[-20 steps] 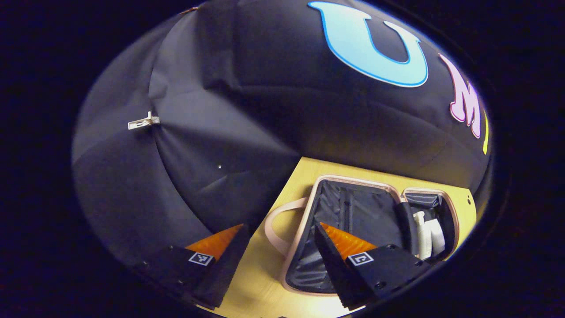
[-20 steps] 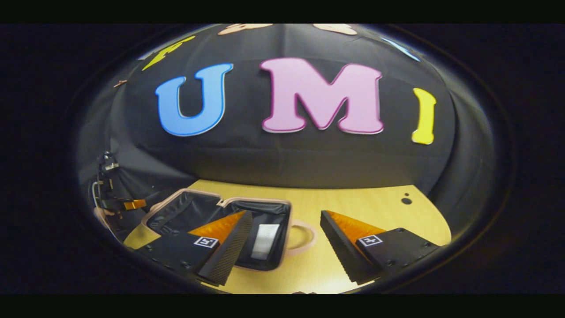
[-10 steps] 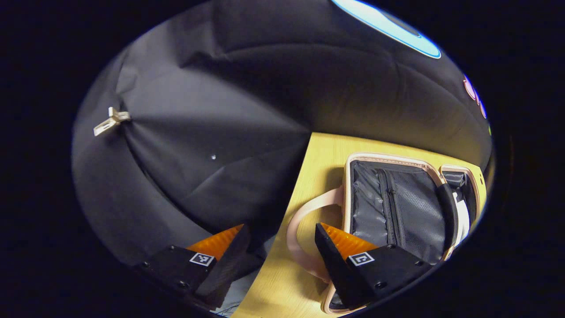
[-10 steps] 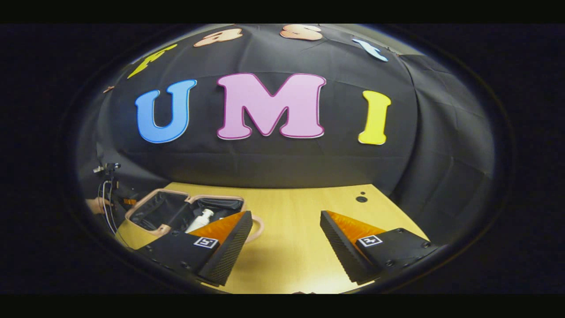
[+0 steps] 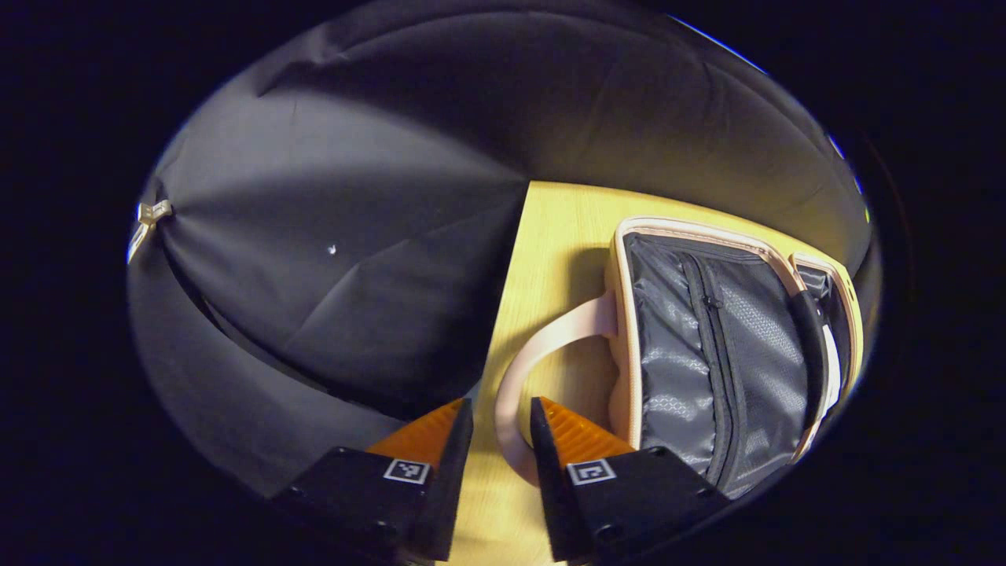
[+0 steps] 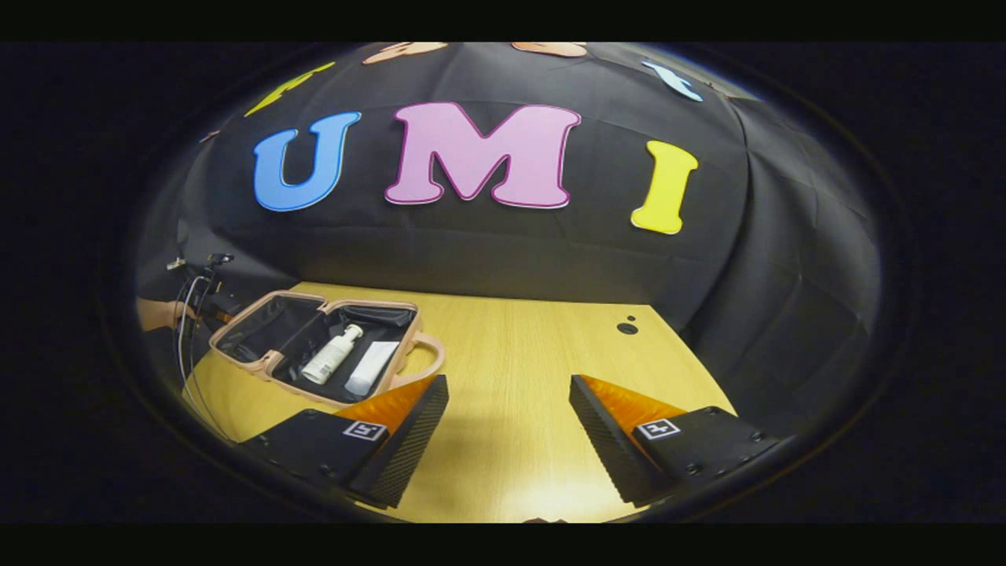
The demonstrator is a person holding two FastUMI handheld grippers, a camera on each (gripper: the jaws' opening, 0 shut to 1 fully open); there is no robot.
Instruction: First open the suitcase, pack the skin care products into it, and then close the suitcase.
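Two products packed, suitcase lying open on the table

Two skin care items inside the open pink suitcase [image 6: 263,358], seen from the right gripper view: a white pump bottle [image 6: 332,355] and a white tube [image 6: 371,368], side by side and slightly aslant in the half nearer the table's middle. Both halves flat on the wooden table [image 6: 511,354], close to its left edge and toward the far left corner, dark lining facing up. One pale handle [image 6: 428,358] jutting from the packed half toward the table's centre. Right gripper [image 6: 507,417] low over the near edge, well apart from the case, tongs spread wide with nothing between them but bare wood. Two small dark holes [image 6: 626,327] near the far right corner. At the left edge beyond the case, a hand [image 6: 157,313] and some thin cables [image 6: 189,314]; too small to tell more.

From the left gripper view, the same suitcase [image 5: 707,354] close up: grey lining with a zipped mesh pocket in the nearer half, pink rim all round, the other half cut off at the side. Second handle [image 5: 511,385] arching out toward the table's [image 5: 542,259] edge by the black cloth. Left gripper [image 5: 501,444] down at that handle, tongs drawn narrow with the curve of the loop between them, right finger against the loop, a sliver of wood showing between the loop and the left finger. Small pale clip [image 5: 149,214] pinned on the cloth off to the side
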